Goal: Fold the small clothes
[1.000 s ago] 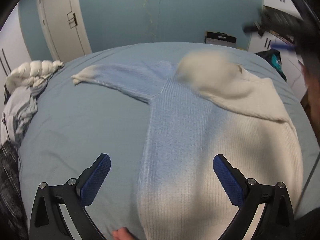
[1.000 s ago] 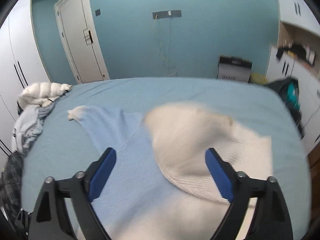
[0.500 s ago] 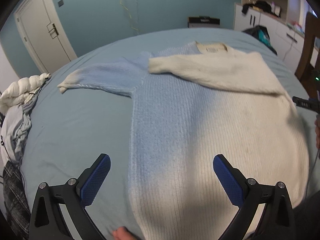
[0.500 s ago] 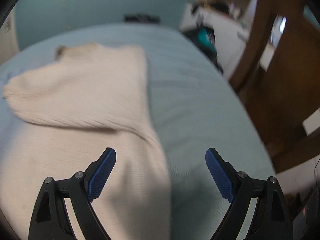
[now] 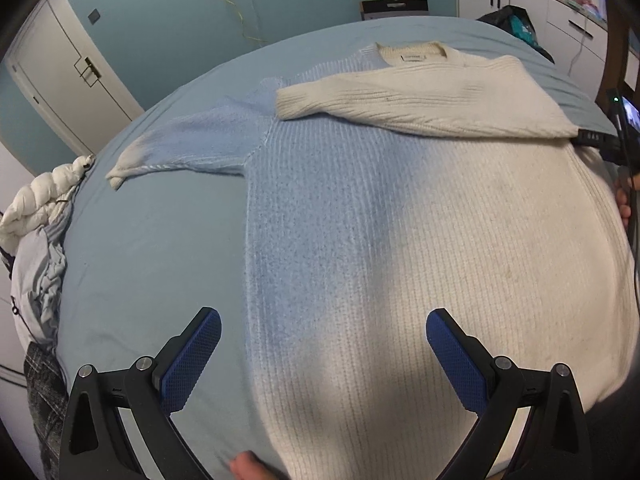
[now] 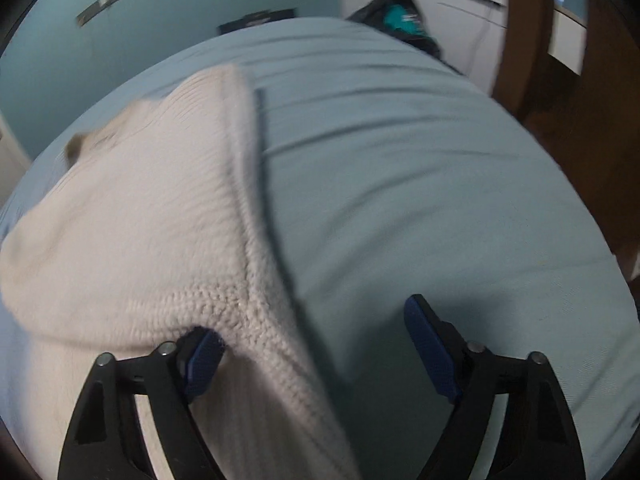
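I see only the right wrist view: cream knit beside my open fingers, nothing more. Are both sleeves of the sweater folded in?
Observer: Only one. The cream sleeve lies folded across the chest of the blue-to-cream knitted sweater.
Operator: And the other sleeve?
Observer: The blue sleeve lies spread flat on the light blue bedsheet, unfolded.
Operator: Where is the left gripper?
Observer: The left gripper is open above the sweater's lower part, holding nothing.

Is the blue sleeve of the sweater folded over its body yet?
No, the blue sleeve lies stretched out flat on the bed; only the cream sleeve is folded across.
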### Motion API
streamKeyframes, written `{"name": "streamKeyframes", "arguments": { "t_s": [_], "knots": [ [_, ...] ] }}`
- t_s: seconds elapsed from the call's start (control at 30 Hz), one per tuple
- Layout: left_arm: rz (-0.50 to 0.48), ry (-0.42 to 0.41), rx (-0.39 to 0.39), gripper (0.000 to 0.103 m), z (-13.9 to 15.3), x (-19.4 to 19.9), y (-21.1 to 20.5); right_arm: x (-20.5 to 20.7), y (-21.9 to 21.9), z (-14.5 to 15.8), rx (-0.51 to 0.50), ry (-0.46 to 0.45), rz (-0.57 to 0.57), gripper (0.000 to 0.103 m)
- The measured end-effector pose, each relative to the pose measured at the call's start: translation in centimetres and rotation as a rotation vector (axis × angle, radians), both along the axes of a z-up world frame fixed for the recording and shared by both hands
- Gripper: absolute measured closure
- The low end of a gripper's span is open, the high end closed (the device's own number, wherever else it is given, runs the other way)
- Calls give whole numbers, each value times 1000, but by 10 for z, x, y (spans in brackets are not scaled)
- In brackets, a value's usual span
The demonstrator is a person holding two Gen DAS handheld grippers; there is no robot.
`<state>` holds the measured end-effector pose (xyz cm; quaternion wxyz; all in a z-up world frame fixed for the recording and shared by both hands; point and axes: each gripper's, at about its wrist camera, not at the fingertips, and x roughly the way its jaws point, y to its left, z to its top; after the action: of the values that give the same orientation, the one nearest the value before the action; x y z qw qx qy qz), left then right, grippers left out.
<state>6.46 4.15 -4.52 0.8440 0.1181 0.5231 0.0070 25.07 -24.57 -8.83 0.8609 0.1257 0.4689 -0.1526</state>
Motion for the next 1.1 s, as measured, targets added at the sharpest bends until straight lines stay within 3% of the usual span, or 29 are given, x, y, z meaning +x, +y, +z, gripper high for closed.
{"name": "streamKeyframes", "arguments": {
  "t_s": [0.07, 0.1, 0.2, 0.37, 0.43, 0.47, 0.53, 0.57, 0.6, 0.67, 0.73, 0.8, 0.83, 0.9, 1.0, 1.1],
  "knots": [
    [5, 2, -11, 0, 0, 0, 1, -5, -8, 4, 166, -76, 14, 92],
    [8, 2, -14, 0, 1, 0, 2, -6, -10, 0, 215, -85, 26, 92],
    [16, -5, -21, 0, 2, 0, 5, -10, 4, 27, 133, -105, 60, 93],
    [31, -14, -54, 0, 7, -1, 12, -35, -10, 73, 103, -241, -61, 93],
    [29, -14, -59, 0, 6, 0, 13, -34, -9, 63, 61, -186, -55, 92],
    [26, -11, -61, 0, 6, 0, 12, -29, -9, 52, 49, -134, -44, 90],
    [18, -7, -63, 0, 6, 0, 11, -31, -12, 16, 10, 17, -44, 74],
    [13, -8, -61, 0, 7, -1, 10, -32, -12, 12, 5, 71, -65, 62],
    [5, -13, -54, 0, 7, -3, 9, -38, -12, 13, 4, 103, -89, 58],
    [-11, -29, -37, 0, 9, -7, 7, -57, -7, 38, -4, 109, -146, 57],
    [-22, -43, -22, 0, 10, -9, 5, -84, 3, 76, 28, 75, -230, 43],
    [-26, -36, -28, 0, 10, -8, 5, -115, 15, 102, 169, -37, -253, 2],
    [-30, -25, -42, 0, 10, -6, 6, -136, 28, 111, 278, -125, -228, 1],
    [-38, 12, -90, 0, 10, 2, 9, -165, 53, 113, 416, -184, -185, 1],
    [-71, 43, -141, 0, 15, 31, 7, -177, 86, 91, 497, -119, -150, 1],
    [-98, 23, -215, 0, 24, 79, 7, -145, 106, 58, 541, 47, 9, 1]
  ]
}}
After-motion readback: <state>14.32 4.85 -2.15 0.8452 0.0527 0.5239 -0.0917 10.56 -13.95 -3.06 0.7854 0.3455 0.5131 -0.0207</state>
